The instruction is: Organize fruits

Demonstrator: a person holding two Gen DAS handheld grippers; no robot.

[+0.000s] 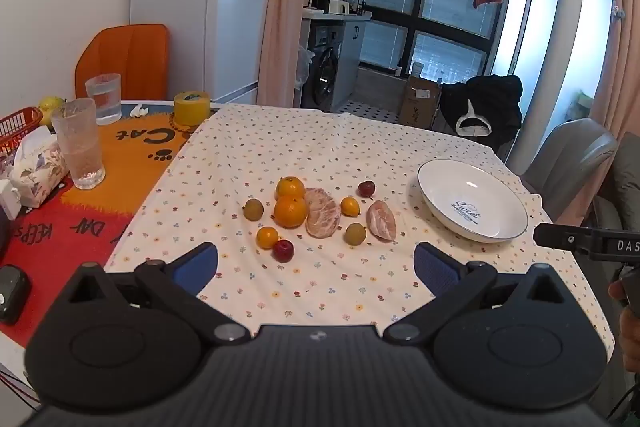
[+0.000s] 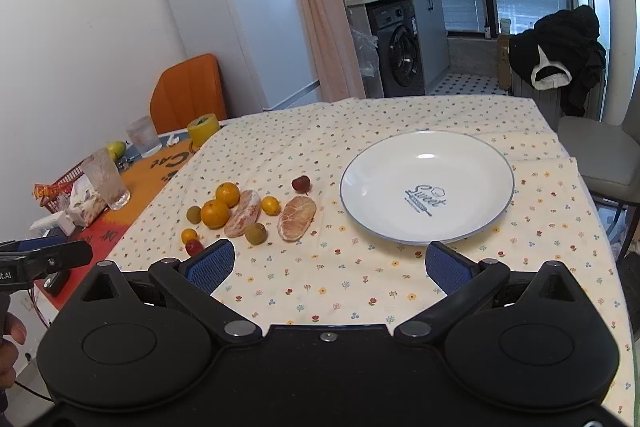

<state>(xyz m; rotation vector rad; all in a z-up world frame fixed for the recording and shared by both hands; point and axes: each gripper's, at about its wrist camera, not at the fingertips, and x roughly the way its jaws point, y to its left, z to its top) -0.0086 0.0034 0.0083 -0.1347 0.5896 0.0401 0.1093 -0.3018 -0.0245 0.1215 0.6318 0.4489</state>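
Fruit lies in a cluster on the floral cloth: two oranges, two peeled pomelo pieces, small yellow, green and red fruits such as a red one. A white plate marked "Sweet" sits empty to the right of them. My left gripper is open, hovering near the cluster's front. My right gripper is open too, in front of the plate. Neither holds anything.
Left of the cloth stand two glasses, a yellow tape roll, a tissue pack and an orange basket. An orange chair and a fridge are behind; a grey chair stands at the right edge.
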